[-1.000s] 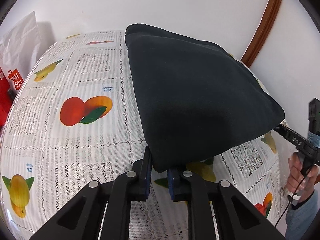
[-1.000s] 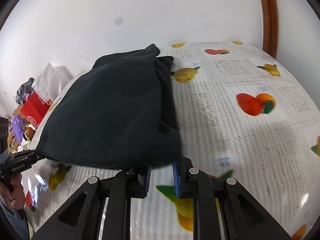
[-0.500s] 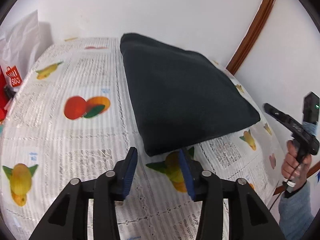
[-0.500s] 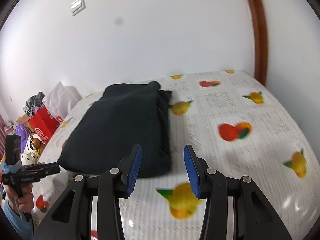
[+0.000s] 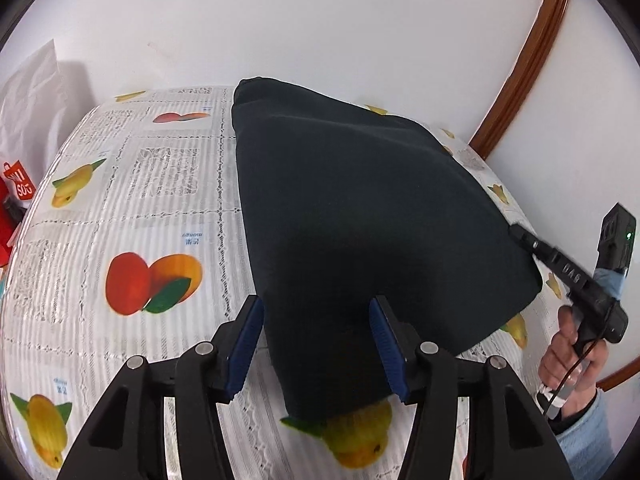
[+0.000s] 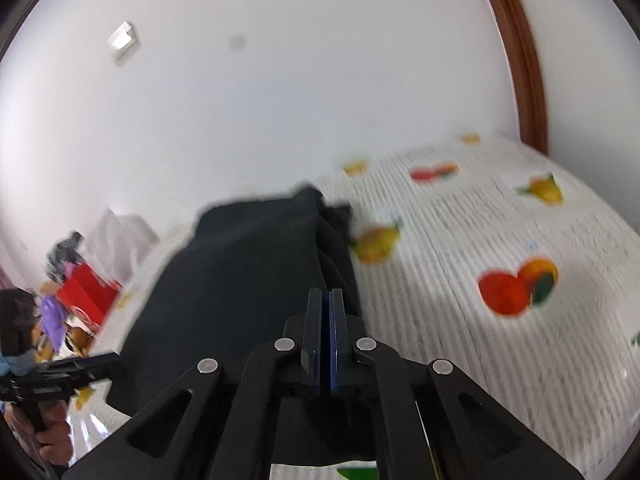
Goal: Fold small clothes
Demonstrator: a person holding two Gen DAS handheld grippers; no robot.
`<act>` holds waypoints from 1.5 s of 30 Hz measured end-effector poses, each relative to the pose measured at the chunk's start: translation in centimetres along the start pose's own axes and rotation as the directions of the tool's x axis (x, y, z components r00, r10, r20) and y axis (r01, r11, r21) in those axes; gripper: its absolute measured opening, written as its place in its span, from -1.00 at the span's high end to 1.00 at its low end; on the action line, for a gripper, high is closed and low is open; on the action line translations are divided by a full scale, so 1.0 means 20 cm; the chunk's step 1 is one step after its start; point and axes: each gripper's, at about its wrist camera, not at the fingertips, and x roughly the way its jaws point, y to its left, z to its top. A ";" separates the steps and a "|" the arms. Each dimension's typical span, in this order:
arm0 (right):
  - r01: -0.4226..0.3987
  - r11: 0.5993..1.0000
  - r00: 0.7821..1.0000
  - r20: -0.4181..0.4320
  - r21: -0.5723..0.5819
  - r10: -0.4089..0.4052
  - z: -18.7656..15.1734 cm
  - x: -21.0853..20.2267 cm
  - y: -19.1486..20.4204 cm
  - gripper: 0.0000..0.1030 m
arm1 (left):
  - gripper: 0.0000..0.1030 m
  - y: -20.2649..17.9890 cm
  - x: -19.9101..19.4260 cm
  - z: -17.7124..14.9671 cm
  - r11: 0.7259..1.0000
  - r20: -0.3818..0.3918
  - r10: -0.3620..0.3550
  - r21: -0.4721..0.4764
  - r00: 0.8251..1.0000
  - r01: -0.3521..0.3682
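A dark folded garment (image 5: 360, 216) lies on a table covered with a fruit-print cloth (image 5: 132, 208). My left gripper (image 5: 316, 344) is open, its blue pads on either side of the garment's near corner. My right gripper (image 6: 325, 324) is shut with nothing between its pads, above the garment (image 6: 248, 280) near its right edge; that view is blurred. The right gripper also shows in the left wrist view (image 5: 524, 240), at the garment's right edge. The left gripper shows at the left of the right wrist view (image 6: 116, 372).
White walls stand behind the table, with a brown wooden trim (image 5: 520, 60) at the right. A red bag (image 5: 16, 188) and a white bag (image 5: 28, 92) stand off the table's left side. Clutter (image 6: 68, 280) lies beyond the table in the right wrist view.
Both grippers let go of the garment and drew back. Now the left one, still open, has come forward over the near corner. The right one has shut and moved over the garment.
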 end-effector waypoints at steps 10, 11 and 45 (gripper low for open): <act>0.094 0.982 0.990 -0.092 -0.163 -0.110 0.28 0.08 0.13 0.37 | -0.02 0.05 0.03 0.17 0.998 0.013 0.060 0.019 0.998 -0.061; 0.083 0.980 0.990 -0.101 -0.179 -0.103 0.32 0.12 0.16 0.26 | -0.04 0.06 0.04 0.20 0.998 0.012 0.063 0.016 0.998 -0.063; -0.096 0.992 0.959 -0.261 0.076 0.113 0.61 0.71 0.06 0.35 | -0.22 0.07 0.15 0.25 0.998 -0.042 -0.033 0.059 0.999 0.035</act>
